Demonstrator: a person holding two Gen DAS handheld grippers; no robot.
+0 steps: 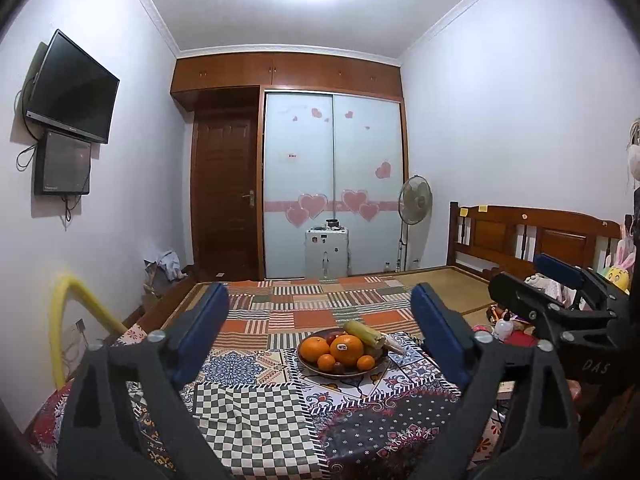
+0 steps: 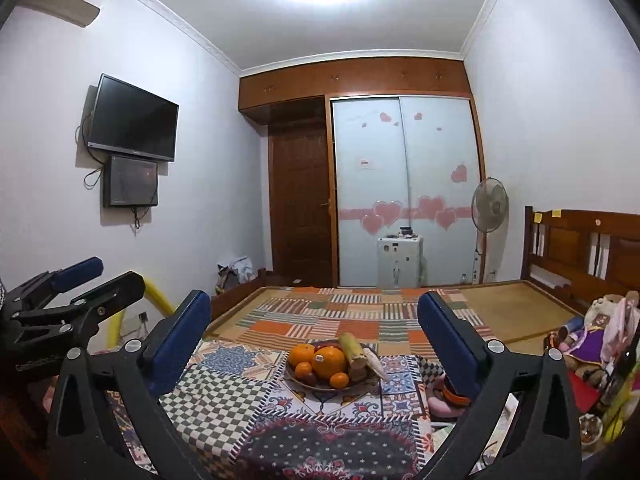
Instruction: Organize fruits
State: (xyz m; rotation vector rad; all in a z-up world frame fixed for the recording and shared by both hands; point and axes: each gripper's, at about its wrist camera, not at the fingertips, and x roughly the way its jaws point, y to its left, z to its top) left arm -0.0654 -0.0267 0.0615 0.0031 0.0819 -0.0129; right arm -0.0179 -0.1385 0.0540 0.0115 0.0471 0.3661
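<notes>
A brown bowl (image 1: pixel 316 369) (image 2: pixel 294 376) stands on the patterned cloth, ahead of both grippers. It holds several oranges, the largest one stickered (image 1: pixel 346 349) (image 2: pixel 329 361), a yellow-green banana (image 1: pixel 364 334) (image 2: pixel 353 350), a dark red fruit (image 1: pixel 333 337) and a small dark one (image 1: pixel 339 368). My left gripper (image 1: pixel 320 332) is open and empty, well short of the bowl. My right gripper (image 2: pixel 314 336) is open and empty at a similar distance. Each gripper shows at the edge of the other's view: the right one (image 1: pixel 536 280), the left one (image 2: pixel 100 276).
The patchwork cloth (image 1: pixel 256 404) covers a low table in front of a bed with a woven mat (image 1: pixel 448 284) and wooden headboard (image 1: pixel 532 236). Toys and bottles (image 2: pixel 600 344) lie at the right. A yellow tube (image 1: pixel 68 308) stands at the left.
</notes>
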